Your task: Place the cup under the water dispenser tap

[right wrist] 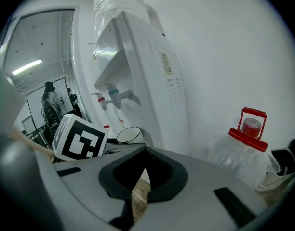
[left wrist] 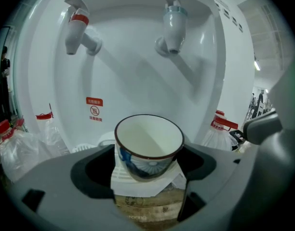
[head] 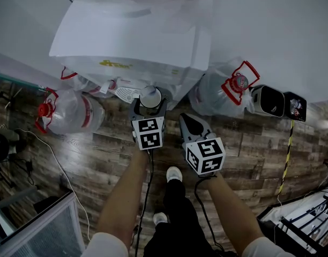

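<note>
The left gripper (head: 149, 105) has its jaws clamped on the cup (left wrist: 148, 147), upright in front of the dispenser (left wrist: 138, 76), lower than the red tap (left wrist: 77, 30) and blue tap (left wrist: 172, 28). The right gripper (head: 191, 123) hangs just beside it, jaws together and empty.

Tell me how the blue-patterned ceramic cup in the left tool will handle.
The blue-patterned ceramic cup looks rigid and probably breakable. Its glossy wall may slip in the left tool. It tapers below the rim, so it could tip if nudged.
</note>
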Demonstrator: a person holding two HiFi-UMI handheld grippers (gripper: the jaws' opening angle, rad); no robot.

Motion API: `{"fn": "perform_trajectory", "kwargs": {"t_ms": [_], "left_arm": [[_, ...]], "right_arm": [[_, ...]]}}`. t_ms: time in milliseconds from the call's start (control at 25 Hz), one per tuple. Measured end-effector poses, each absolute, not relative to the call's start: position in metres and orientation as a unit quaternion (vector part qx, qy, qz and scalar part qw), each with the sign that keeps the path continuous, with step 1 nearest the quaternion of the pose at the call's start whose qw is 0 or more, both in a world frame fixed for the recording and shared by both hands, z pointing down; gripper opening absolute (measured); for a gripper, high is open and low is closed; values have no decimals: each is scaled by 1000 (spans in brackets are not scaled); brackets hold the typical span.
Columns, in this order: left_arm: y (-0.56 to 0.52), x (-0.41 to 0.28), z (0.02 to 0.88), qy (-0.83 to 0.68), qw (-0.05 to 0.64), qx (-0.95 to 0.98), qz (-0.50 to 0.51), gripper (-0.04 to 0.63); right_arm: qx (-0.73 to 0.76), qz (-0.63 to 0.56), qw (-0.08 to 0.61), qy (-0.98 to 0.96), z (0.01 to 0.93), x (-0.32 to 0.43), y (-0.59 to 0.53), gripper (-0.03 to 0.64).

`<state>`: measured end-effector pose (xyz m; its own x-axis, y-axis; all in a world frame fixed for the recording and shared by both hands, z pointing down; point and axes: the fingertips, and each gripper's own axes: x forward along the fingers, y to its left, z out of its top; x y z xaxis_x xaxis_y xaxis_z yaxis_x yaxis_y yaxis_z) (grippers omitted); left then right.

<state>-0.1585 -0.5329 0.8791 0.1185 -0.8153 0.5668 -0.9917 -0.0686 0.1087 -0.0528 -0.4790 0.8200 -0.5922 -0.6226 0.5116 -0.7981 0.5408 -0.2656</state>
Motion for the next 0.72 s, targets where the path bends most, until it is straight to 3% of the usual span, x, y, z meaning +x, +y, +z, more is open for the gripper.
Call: {"fn": "perform_trajectory", "kwargs": {"t_ms": [320, 720], "left_arm": [[-506, -156, 862, -627, 249, 716, 178, 431], [-381, -153, 730, -598, 254, 744, 156, 430]], "right_arm": [[417, 239, 180, -858, 805, -55, -468, 20], [428, 226, 172, -858, 694, -58, -378, 20]]}}
